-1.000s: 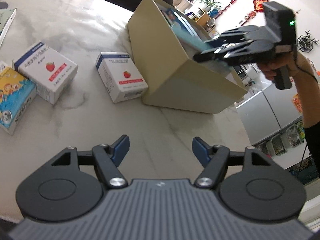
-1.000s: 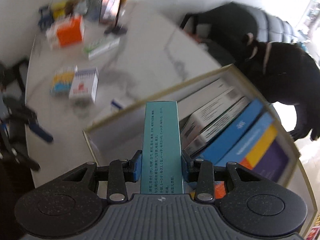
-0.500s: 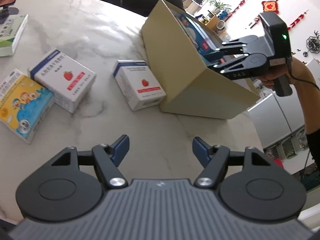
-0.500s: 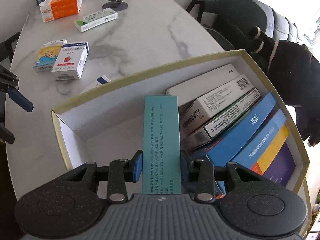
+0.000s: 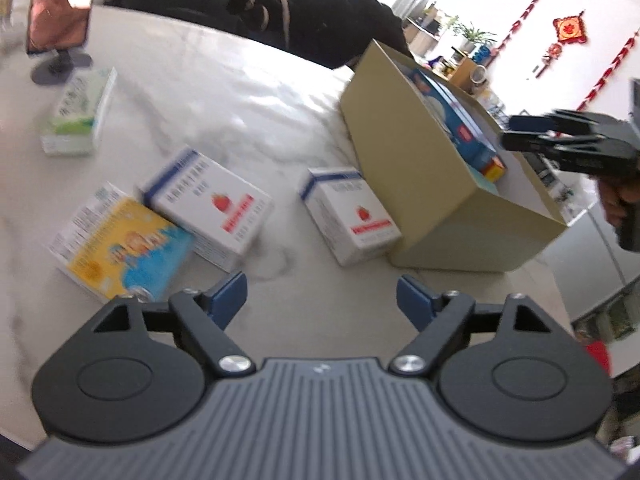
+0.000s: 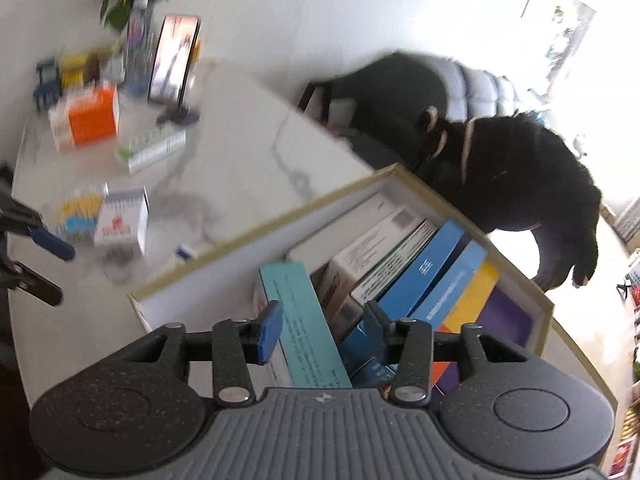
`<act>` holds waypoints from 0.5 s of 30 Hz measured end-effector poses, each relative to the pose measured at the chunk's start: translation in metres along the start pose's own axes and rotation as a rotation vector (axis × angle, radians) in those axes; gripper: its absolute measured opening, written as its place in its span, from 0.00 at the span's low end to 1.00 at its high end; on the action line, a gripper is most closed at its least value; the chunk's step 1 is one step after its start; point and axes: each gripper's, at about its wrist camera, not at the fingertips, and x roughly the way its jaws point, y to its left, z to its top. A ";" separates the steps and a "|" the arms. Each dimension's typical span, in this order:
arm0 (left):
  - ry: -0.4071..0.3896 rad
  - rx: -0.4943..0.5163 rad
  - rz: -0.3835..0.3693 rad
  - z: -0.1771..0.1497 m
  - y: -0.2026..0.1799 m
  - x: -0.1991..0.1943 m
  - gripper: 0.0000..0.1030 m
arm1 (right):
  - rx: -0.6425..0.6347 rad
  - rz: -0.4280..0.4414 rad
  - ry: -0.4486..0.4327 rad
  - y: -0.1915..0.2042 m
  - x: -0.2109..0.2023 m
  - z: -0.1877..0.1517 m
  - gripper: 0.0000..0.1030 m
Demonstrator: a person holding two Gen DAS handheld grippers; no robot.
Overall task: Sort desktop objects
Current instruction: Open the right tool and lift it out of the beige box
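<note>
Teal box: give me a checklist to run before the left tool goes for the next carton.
1. Teal box inside the tan bin: ok, it stands beside the other boxes.
2. Right tool let go: ok, its jaws have just been opening and a gap shows at both pads.
3. Right tool clear of the bin: not ok, the teal box is between its jaws.
4. Left tool open and empty: ok, its jaws have just been opening.
5. Nearest strawberry carton reachable: ok, it lies flat beside the bin with bare table around its near side.
6. Room left in the bin: cannot tell.
</note>
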 end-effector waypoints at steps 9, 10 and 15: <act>-0.125 0.182 0.175 0.019 0.012 -0.003 1.00 | 0.164 0.003 -0.173 0.020 -0.054 -0.023 0.76; -0.127 0.199 0.193 0.021 0.015 0.000 1.00 | 0.176 0.010 -0.187 0.024 -0.058 -0.026 0.77; -0.105 0.319 0.247 0.025 0.019 0.023 1.00 | 0.218 0.038 -0.233 0.042 -0.071 -0.042 0.82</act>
